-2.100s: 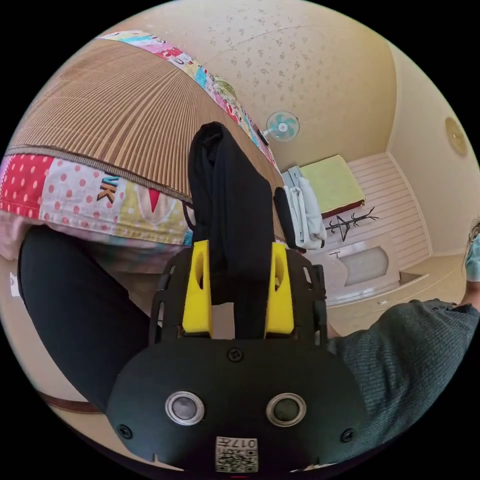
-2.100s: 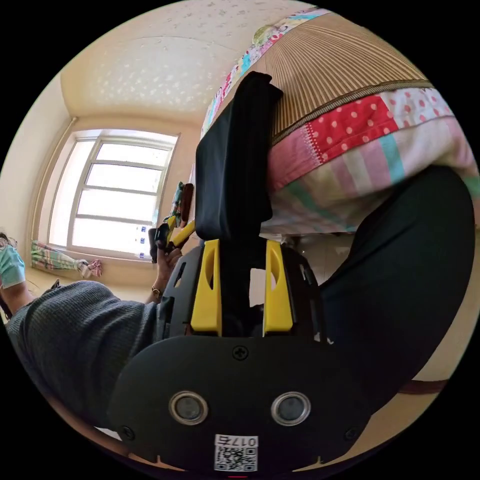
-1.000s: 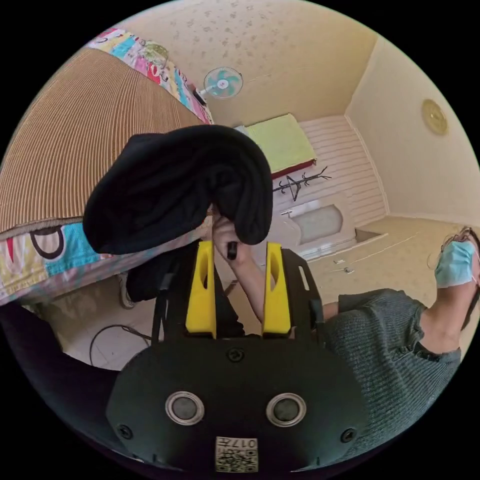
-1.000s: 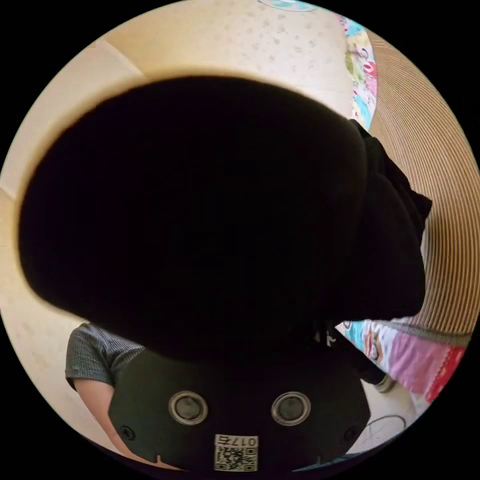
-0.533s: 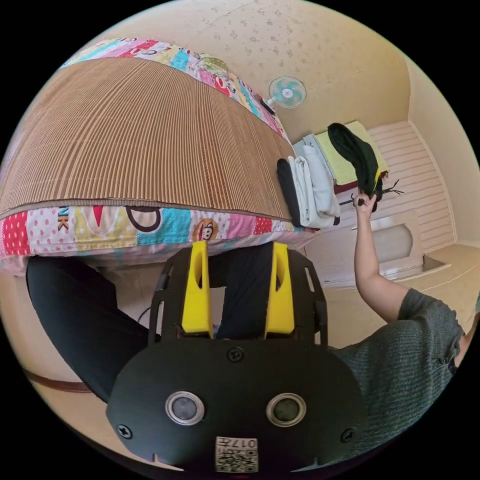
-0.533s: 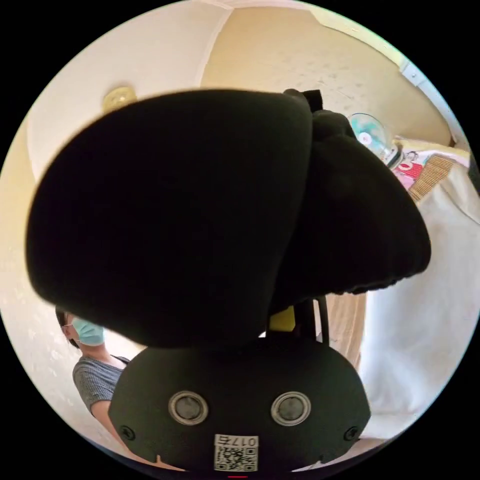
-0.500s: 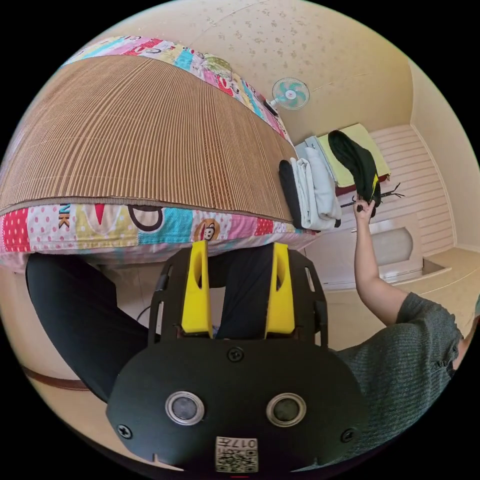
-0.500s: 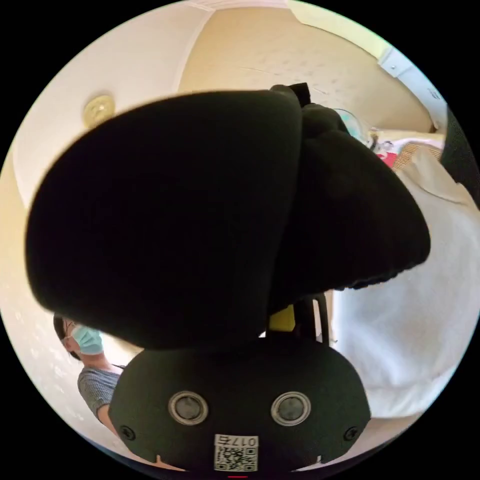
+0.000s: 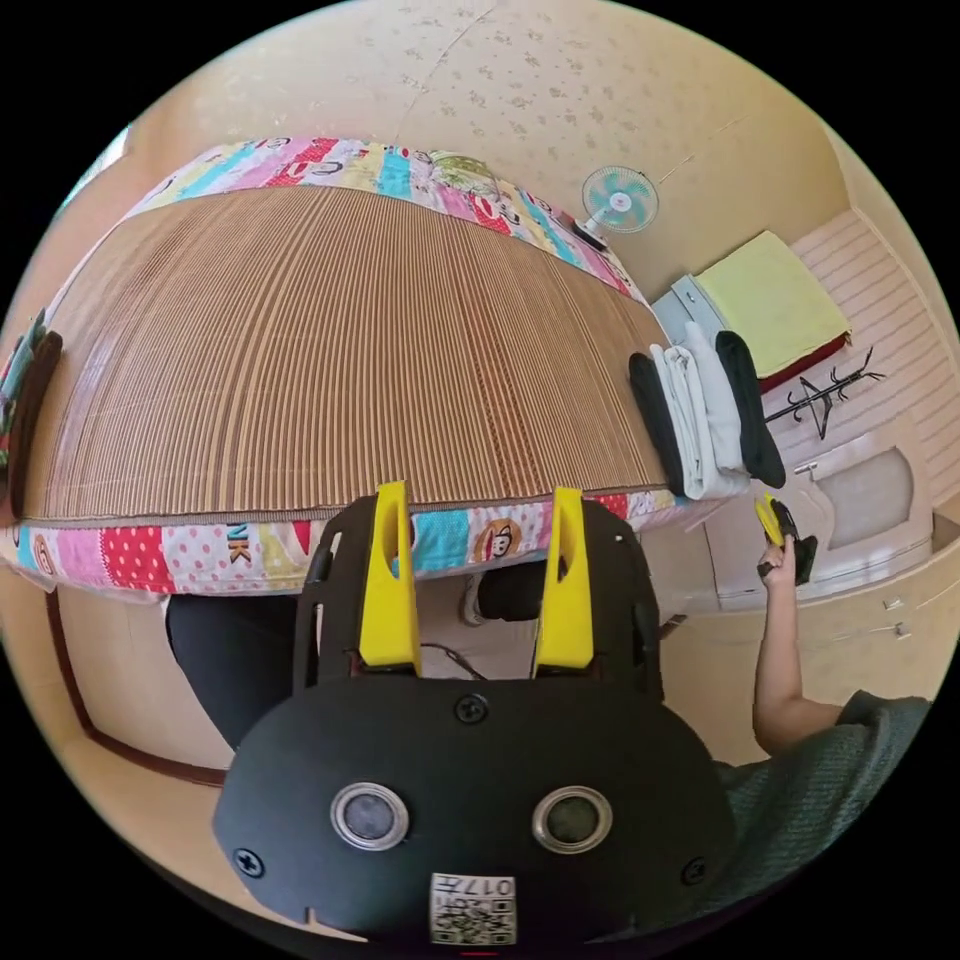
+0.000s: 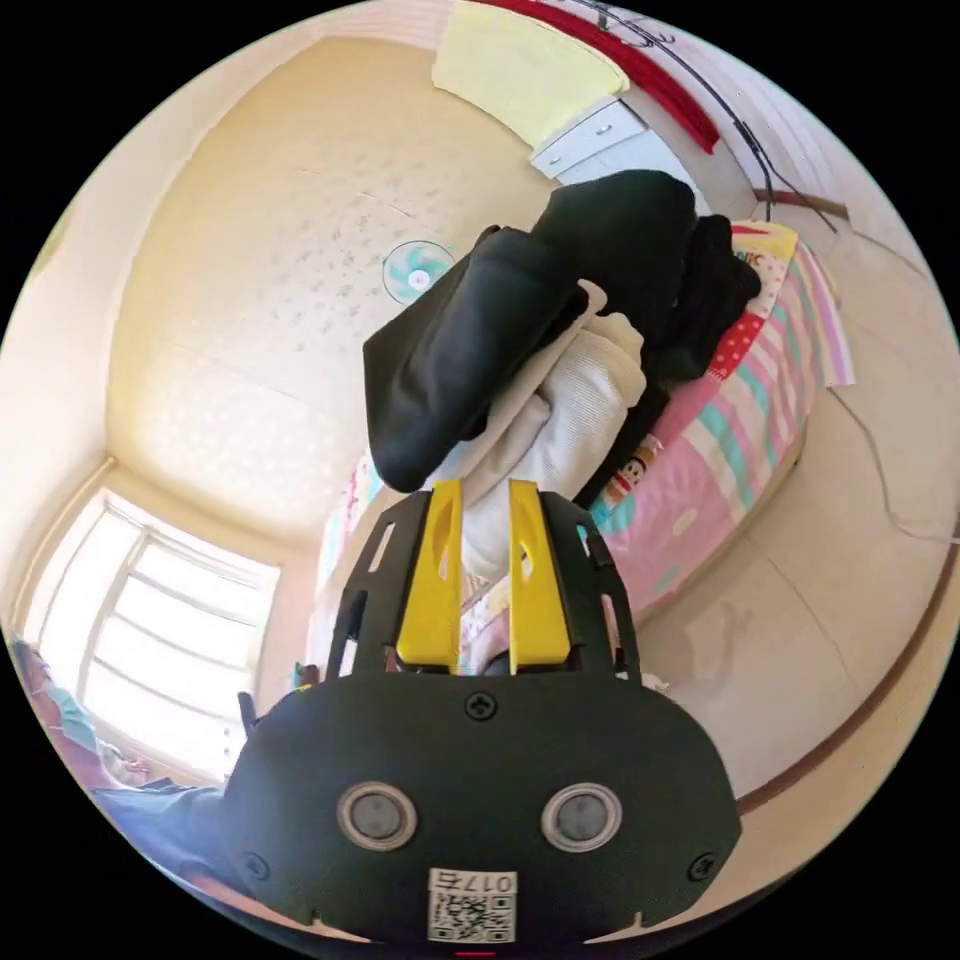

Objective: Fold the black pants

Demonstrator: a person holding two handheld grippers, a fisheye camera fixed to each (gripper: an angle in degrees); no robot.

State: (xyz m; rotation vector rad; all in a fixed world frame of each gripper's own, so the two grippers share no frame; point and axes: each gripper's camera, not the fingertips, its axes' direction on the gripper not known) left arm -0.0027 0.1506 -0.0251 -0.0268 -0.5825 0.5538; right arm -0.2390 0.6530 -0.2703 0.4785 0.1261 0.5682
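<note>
Right gripper view: black pants (image 10: 480, 340) are seen just beyond the empty, nearly closed right gripper (image 10: 478, 500), atop the pile (image 10: 560, 420).

Bright daylight from a glaring window (image 10: 160, 640); strong fisheye bending at edges.

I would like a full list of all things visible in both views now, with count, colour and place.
Black pants: one, black, folded, top of the stack at the bed edge.
White clothes: folded, white, in the stack under them.
Dark garment: one, black, bottom of the stack.
Bamboo mat: one, brown, on the bed.
Patchwork sheet: one, multicoloured, under the mat.
Fan: one, teal.
Left gripper: yellow fingers, open.
Right gripper: yellow fingers, slightly apart, holding nothing.
</note>
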